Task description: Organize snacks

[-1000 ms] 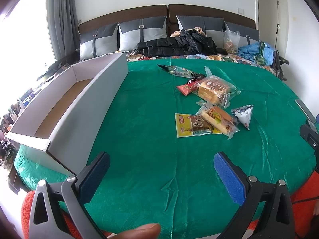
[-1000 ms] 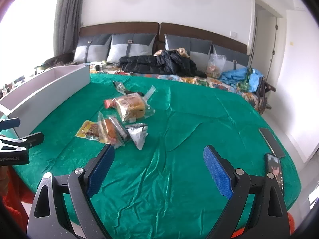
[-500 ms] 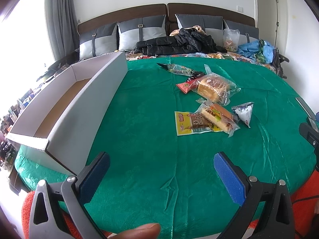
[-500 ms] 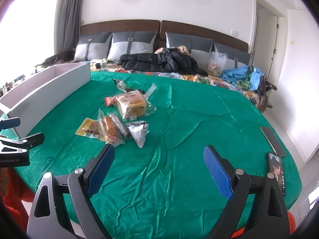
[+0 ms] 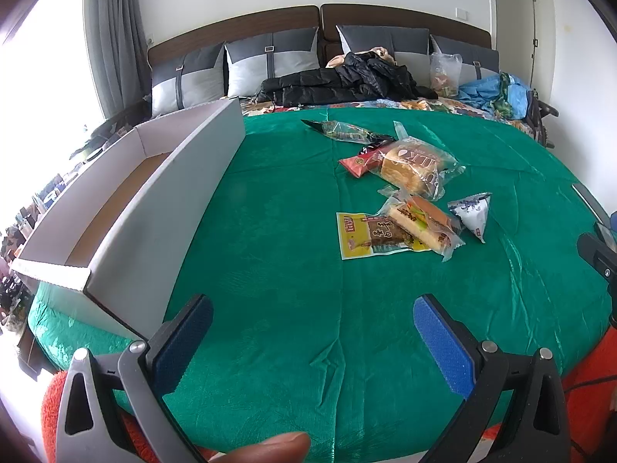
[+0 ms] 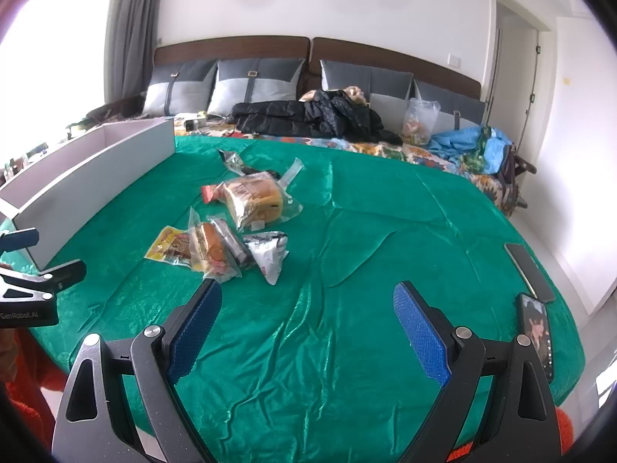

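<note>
Several wrapped snacks lie on a green bedspread (image 5: 277, 277): a bagged bread loaf (image 5: 414, 168) (image 6: 254, 198), a red packet (image 5: 356, 164), a dark green packet (image 5: 343, 131), a yellow packet (image 5: 366, 235) (image 6: 171, 245), a wrapped sandwich (image 5: 424, 222) (image 6: 212, 247) and a white triangular pouch (image 5: 472, 214) (image 6: 270, 256). A long white cardboard box (image 5: 127, 200) (image 6: 88, 177) stands open at the left. My left gripper (image 5: 312, 332) is open near the bed's front edge, well short of the snacks. My right gripper (image 6: 308, 320) is open too, just right of the snack pile.
Two phones (image 6: 530, 270) (image 6: 538, 330) lie at the bed's right edge. A black jacket (image 5: 339, 85), grey pillows (image 5: 270, 58), a clear plastic bag (image 6: 420, 119) and blue cloth (image 5: 497, 92) sit at the headboard. A fingertip (image 5: 270, 447) shows at the bottom of the left wrist view.
Both grippers have drifted slightly forward and down toward the bed, so the snacks sit a little lower in both views. Both stay open; nothing on the bed has moved.
</note>
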Tool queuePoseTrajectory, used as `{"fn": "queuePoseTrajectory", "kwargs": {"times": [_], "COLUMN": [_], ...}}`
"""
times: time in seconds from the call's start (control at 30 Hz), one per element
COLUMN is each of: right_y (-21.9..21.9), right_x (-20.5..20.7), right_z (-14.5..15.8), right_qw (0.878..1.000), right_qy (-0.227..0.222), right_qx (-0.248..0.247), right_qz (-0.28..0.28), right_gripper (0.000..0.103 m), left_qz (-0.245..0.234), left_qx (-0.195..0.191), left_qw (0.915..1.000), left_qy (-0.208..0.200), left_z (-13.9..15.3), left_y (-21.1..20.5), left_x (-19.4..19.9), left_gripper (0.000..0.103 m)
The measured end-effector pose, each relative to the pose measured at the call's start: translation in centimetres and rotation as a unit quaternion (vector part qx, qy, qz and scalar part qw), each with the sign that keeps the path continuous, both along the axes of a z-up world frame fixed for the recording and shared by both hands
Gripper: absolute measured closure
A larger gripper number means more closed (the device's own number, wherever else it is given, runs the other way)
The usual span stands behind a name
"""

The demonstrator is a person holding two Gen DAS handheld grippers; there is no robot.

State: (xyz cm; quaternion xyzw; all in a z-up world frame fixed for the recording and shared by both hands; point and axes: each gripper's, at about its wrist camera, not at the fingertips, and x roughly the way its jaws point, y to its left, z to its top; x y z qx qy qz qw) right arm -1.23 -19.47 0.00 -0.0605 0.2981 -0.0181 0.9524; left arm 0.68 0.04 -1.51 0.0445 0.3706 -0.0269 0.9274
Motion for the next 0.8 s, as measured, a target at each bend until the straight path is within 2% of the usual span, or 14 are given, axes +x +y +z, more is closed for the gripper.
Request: {"fn": "queuePoseTrajectory", "kwargs": {"times": [0.8], "right_y": [0.33], "right_x": [0.42], "right_z": [-0.51], "right_qw": [1.000], "right_qy": [0.009], "right_qx": [-0.007], "right_qz": [0.007], "right_gripper": [0.010], "left_qz": [-0.001], "left_qx": [0.003], "left_qw": [1.0000], "left_qy": [0.001], "left_z": [-0.02], "left_y": [0.08], "left_x": [-0.07], "left_gripper": [0.000]}}
